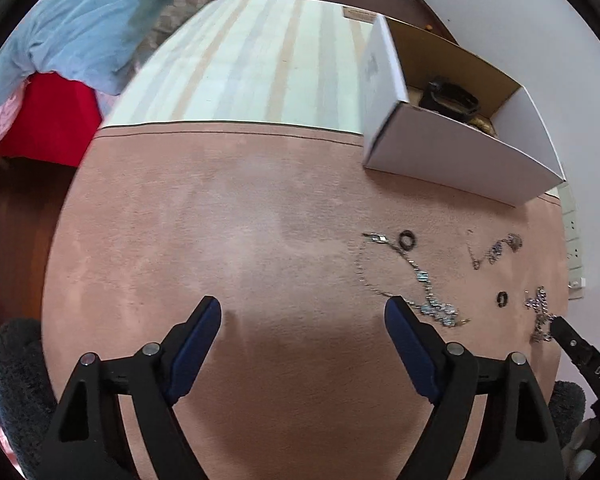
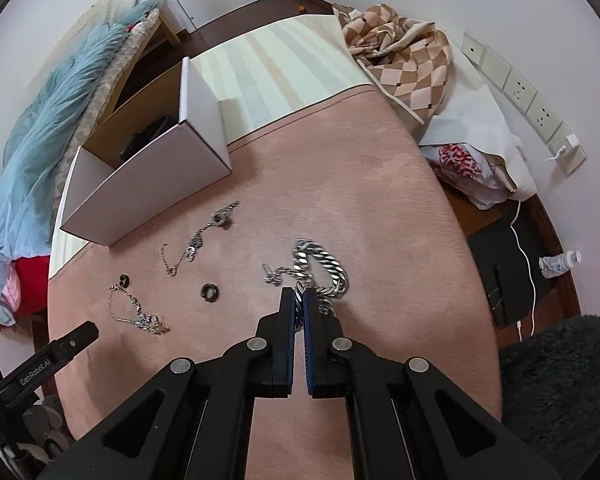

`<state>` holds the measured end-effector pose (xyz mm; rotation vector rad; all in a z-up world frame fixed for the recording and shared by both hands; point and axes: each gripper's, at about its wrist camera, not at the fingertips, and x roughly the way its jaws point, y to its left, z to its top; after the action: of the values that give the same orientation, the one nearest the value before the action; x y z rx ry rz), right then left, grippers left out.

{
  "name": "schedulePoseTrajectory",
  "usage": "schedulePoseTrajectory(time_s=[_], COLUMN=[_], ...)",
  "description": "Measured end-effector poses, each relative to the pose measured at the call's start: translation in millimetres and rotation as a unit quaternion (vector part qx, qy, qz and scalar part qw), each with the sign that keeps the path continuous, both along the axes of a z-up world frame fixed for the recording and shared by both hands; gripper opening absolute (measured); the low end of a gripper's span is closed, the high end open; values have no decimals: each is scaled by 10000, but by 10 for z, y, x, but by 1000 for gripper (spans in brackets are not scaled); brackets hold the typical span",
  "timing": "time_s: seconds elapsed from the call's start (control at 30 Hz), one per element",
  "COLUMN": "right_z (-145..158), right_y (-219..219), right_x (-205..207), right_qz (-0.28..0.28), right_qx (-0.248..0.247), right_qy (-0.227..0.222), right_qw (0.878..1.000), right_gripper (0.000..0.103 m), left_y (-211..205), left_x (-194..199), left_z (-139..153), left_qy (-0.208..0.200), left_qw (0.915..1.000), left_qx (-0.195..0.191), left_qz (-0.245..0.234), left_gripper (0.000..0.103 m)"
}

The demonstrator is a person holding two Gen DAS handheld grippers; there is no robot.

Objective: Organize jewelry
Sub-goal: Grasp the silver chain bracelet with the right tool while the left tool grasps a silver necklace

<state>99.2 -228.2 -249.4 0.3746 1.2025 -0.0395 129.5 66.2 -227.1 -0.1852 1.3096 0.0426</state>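
Observation:
Jewelry lies on a pink cloth. My right gripper is shut on a thick silver chain that rests on the cloth; the chain also shows at the right of the left wrist view. A thin gold necklace, a dark beaded bracelet and two dark rings lie to the left. My left gripper is open and empty over bare cloth, left of the necklace. A white open box stands behind the jewelry, with a dark item inside.
A striped cloth covers the table's far part. A checked fabric and a bag lie at the right edge. Blue bedding is at the left. Wall sockets are at the right.

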Motion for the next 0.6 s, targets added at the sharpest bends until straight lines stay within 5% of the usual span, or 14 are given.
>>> schedulePoseTrajectory(time_s=[0.33,0.6], right_z=[-3,-22], right_y=[12,-25], right_x=[17,13], right_qz=[28,-25], right_qx=[-118,-136], right_qy=[33,75], right_qw=[9999,9999], right_gripper=[4,4], left_y=[-425,-807], left_x=[157,238], left_z=[-36,-167], left_qy=[-11,160], left_qw=[9974,9915], left_qx=[-131,291], left_qz=[-715,-1255], left_gripper=[83,83])
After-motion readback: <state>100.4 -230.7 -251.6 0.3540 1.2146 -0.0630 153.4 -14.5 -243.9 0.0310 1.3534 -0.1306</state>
